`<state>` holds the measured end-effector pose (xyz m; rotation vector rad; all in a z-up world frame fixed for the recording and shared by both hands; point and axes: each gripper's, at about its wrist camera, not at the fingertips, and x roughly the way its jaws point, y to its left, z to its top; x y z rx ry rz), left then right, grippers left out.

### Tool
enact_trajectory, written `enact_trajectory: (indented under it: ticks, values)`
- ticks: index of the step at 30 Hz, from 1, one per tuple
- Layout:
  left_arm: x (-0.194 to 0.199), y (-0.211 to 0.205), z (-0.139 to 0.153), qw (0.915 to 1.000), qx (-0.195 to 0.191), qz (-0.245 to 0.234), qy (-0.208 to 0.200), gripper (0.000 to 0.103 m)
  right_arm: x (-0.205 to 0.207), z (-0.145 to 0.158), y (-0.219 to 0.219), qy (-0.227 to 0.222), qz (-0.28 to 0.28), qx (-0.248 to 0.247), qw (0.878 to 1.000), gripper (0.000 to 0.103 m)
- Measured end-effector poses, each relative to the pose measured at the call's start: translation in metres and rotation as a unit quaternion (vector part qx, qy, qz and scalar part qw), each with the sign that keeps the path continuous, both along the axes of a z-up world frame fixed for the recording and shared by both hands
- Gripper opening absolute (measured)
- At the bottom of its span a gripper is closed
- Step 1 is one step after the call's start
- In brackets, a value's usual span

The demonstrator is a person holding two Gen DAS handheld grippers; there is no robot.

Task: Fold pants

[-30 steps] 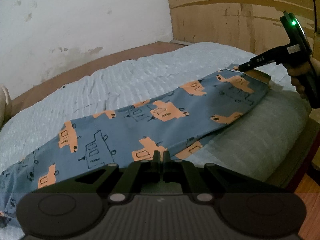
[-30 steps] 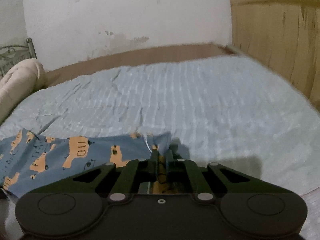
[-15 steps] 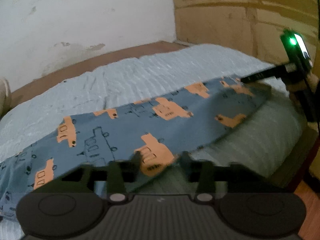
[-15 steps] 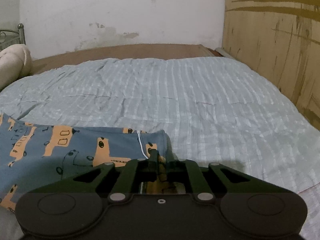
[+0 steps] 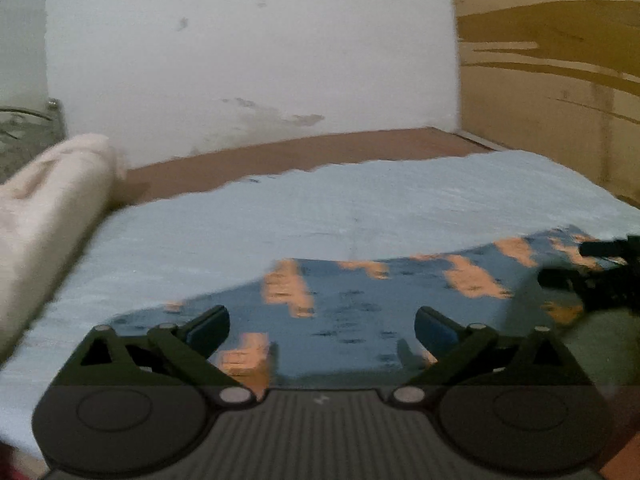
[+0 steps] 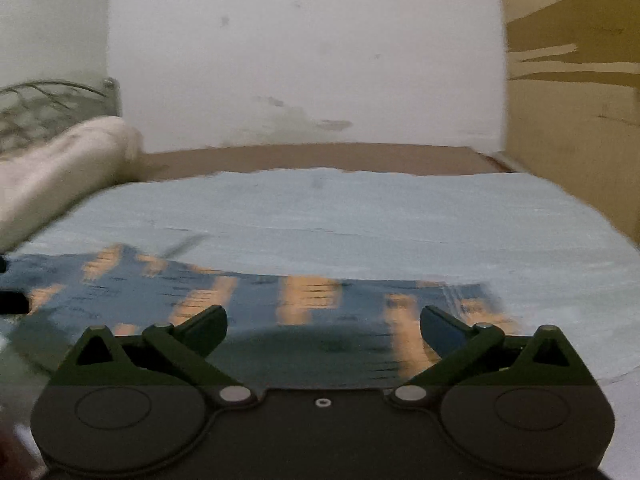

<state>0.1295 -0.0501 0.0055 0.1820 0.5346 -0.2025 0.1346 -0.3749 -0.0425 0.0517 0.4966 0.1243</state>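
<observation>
wrist views low, sharing bed (image 5: 360, 208)

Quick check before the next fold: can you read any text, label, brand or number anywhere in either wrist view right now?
No readable text in either view.
Small pale mark on the ribbed grey body of the left gripper: a logo shape, too small and blurred to read.
Blue pants with orange vehicle print: pictures only, motion-blurred, no lettering visible.
White wall and brown wooden panel: stains and streaks, no signs.
</observation>
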Motion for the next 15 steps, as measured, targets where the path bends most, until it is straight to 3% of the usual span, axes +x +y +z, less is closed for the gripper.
enact_trajectory:
  ticks: [7, 10, 15]
  values:
    - [-0.003, 0.101, -0.002, 0.9936, 0.014, 0.111, 0.012, 0.102, 0.008, -0.003, 0.081, 0.012, 0.086, 0.017, 0.996, 0.102]
    - [0.002, 0.142, -0.011, 0.9864, -0.022, 0.159, 0.033, 0.098, 0.013, -0.004, 0.107, 0.02, 0.107, 0.015, 0.994, 0.102]
    - [0.021, 0.187, -0.025, 0.976, -0.099, 0.184, 0.061, 0.081, 0.021, -0.005, 0.137, 0.032, 0.116, 0.009, 0.993, 0.102]
